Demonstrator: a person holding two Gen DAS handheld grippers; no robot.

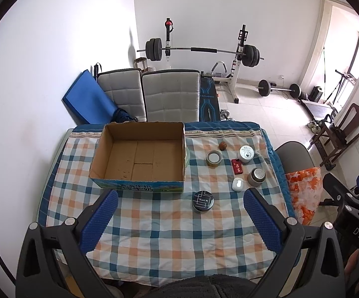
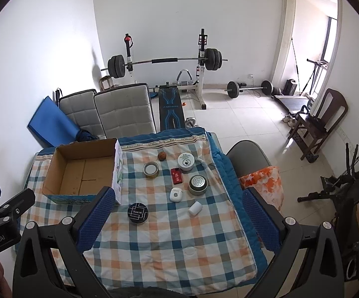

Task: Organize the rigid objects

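Note:
An empty cardboard box (image 1: 139,157) (image 2: 80,171) sits at the table's far left. Right of it lie a black round tin (image 1: 203,201) (image 2: 137,213), a tape roll (image 1: 214,158) (image 2: 151,169), a brown ball (image 1: 222,146) (image 2: 161,156), a white jar (image 1: 246,154) (image 2: 186,162), a red case (image 1: 237,166) (image 2: 176,175), a metal strainer cup (image 1: 257,176) (image 2: 198,185), a white earbud case (image 1: 237,184) (image 2: 176,195) and a small white cylinder (image 2: 195,208). My left gripper (image 1: 180,221) and right gripper (image 2: 177,219) are open and empty, above the table's near part.
A checked cloth (image 1: 154,236) (image 2: 167,248) covers the table. Two grey chairs (image 1: 172,94) stand behind it, a grey chair with an orange bag (image 2: 261,181) at its right. Weight bench and barbells (image 2: 167,62) stand at the back.

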